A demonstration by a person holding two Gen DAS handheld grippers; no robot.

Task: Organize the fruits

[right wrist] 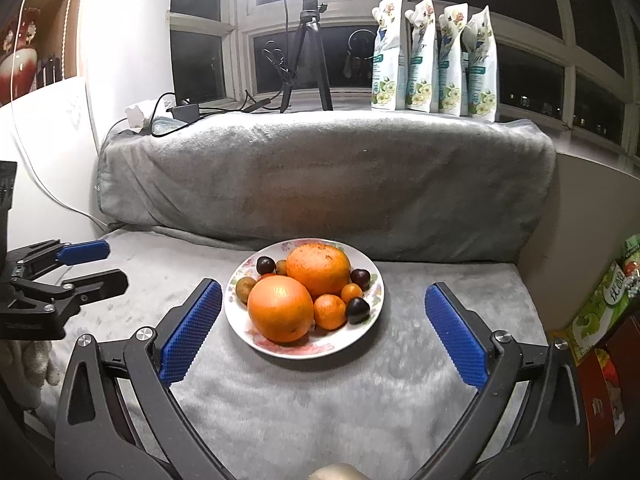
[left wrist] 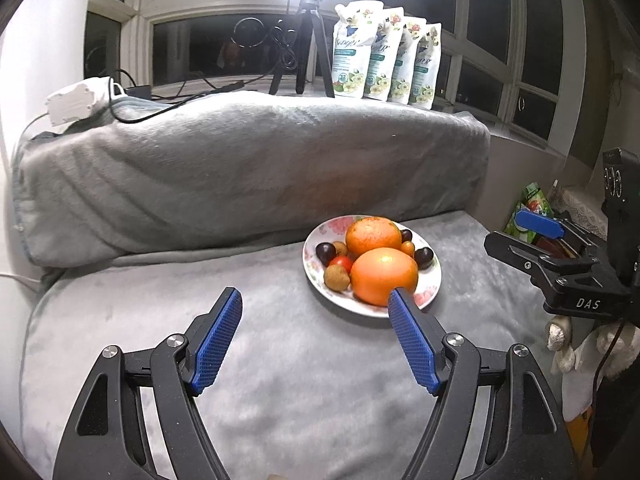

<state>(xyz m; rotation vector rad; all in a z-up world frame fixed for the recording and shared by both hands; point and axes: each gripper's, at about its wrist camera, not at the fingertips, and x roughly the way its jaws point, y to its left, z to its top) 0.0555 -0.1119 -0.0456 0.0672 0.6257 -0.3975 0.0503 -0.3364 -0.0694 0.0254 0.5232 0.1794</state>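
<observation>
While both grippers, left (left wrist: 314, 298) and right (right wrist: 323, 294), hang spread and empty near the plate (right wrist: 372, 300) mid-blanket (right wrist: 320, 400), its heaped fruit looks unstable: nudging the near orange (right wrist: 280, 308) could roll grapes (right wrist: 357, 309) off.

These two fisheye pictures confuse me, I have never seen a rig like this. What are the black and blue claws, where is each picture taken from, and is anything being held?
There is no robot here. A person holds a two-finger tool in each hand, and each tool carries a camera looking along its fingers. One view shows the left gripper, the other the right gripper. Both stand open and hold nothing. Each camera also catches the other tool at its edge. On the grey blanket stands a flowered plate with two large oranges, the nearer orange in front, plus smaller orange, dark, brownish and red fruits. Behind, four pouches stand on the windowsill.
</observation>
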